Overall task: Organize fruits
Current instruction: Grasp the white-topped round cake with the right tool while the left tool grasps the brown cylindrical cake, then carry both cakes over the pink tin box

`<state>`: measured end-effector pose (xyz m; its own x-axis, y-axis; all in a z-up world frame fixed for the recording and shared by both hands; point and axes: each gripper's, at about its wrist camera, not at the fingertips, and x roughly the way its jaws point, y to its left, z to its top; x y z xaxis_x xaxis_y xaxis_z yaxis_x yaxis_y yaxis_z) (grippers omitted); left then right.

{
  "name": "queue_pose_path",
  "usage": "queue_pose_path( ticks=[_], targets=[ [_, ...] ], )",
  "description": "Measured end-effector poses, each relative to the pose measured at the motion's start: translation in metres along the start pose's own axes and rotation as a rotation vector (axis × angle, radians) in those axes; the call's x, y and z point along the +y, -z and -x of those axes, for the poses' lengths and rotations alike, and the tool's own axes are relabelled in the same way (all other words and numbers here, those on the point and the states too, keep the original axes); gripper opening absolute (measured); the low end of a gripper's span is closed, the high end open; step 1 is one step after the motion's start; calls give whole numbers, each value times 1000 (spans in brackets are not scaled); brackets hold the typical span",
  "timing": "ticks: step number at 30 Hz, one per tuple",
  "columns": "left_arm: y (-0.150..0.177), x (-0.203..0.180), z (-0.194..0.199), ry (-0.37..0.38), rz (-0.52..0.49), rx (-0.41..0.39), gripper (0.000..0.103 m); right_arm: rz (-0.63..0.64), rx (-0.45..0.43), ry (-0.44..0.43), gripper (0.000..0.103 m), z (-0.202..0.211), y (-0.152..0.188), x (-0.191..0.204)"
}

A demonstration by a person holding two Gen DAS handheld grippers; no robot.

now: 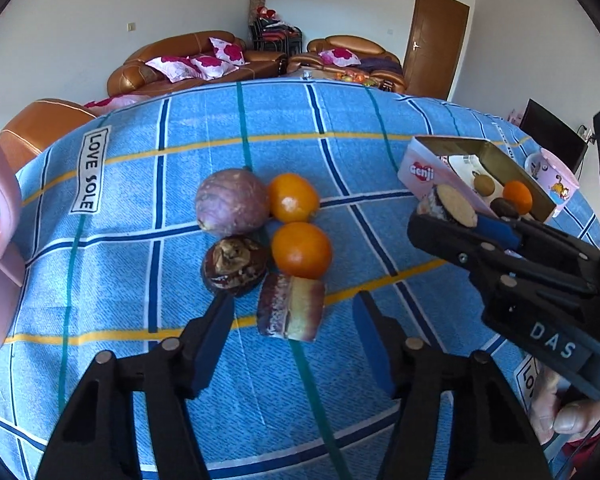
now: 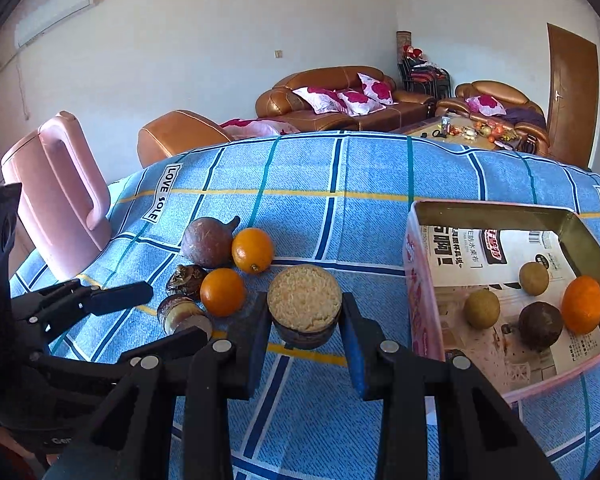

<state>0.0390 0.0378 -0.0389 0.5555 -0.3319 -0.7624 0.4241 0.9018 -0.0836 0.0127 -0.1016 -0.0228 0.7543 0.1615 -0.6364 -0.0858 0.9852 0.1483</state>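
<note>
On the blue checked cloth lies a cluster of a purple round fruit [image 1: 232, 200], two oranges [image 1: 294, 197] [image 1: 301, 249], a dark water chestnut [image 1: 234, 264] and a short sugarcane piece [image 1: 291, 306]. My left gripper [image 1: 292, 314] is open astride that cane piece, and its pads are clear of it. My right gripper [image 2: 304, 322] is shut on another cane piece [image 2: 304, 300], held above the cloth just left of the pink tin box [image 2: 420, 300]. The box holds an orange [image 2: 582, 304], a dark fruit [image 2: 540, 324] and two tan fruits [image 2: 482, 308].
A pink kettle [image 2: 56, 208] stands at the table's left edge. A pink printed cup [image 1: 556, 178] sits behind the box. Brown sofas [image 2: 340, 100] and a door [image 2: 572, 96] lie beyond the far edge. A hand [image 1: 572, 420] grips the right tool.
</note>
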Motion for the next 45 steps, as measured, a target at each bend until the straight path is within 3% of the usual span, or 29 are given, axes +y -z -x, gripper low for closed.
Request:
queue_pose_path(
  ticks=[4,8,14,17,20,23,31,45],
  targets=[
    [-2,-1,-9,-6,23,16,59,10,-2,-5,36,0,1,2],
    [-3,1,-10,12,48,11,35,19,0,-10,36,0,3,4],
    [1,-1,-4,11,39,-2,34,11,4,-9,36,0,3,3],
    [0,7,13,-3,75,-93,34,20,-14,-11,36,3,3,3],
    [-1,15,30,-83,115,-201,34,44,-62,9,36,11,2,5],
    [0,24,38,-136,158,-253,34,62,-118,30,36,20,0,6],
    [-1,38,39,-214,248,-263,34,108,-178,109,36,25,-2,7],
    [1,9,35,-312,223,-255,34,141,-193,157,36,28,-1,6]
  ],
)
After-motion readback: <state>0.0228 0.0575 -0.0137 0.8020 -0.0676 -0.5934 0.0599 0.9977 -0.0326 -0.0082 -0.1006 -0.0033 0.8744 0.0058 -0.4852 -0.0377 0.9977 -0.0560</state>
